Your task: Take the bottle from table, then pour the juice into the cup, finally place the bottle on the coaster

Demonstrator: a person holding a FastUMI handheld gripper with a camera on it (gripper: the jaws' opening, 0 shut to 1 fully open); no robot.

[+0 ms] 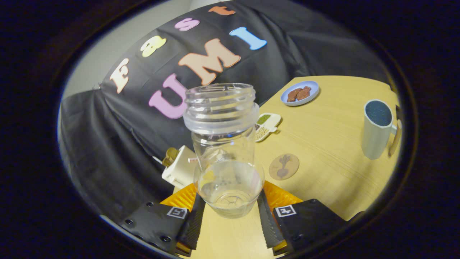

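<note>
At about nine o'clock from the bottle, close to the black cloth wall (118,151), stands a small white box (178,169) with a brownish round thing (170,155) on its far side; what this thing is cannot be told. The gripper (230,210) is clenched on the clear bottle (226,151): the left finger (192,223) presses on the lower left of the bottle and the right finger (268,223) on the lower right, so the base sits between them. The bottle has no cap, its wide threaded mouth is at twelve o'clock from the fingers, and it looks almost empty, with only a thin layer of clear liquid near the base. It seems to be held above the wooden table (323,144), but whether the base touches the table cannot be told. At about two o'clock from the bottle's base lies a round coaster (284,166) with a dark plant drawing, flat on the table and apart from the bottle. Beyond the coaster, near the bottle's neck, is a small white divided dish (266,126) with green and pale grains in its compartments. Farther, at one o'clock, a blue plate (312,86) carries brown pieces of food. At three o'clock, well apart from the bottle, stands the pale cup (375,131) with a handle on its right side and a dark inside.
</note>
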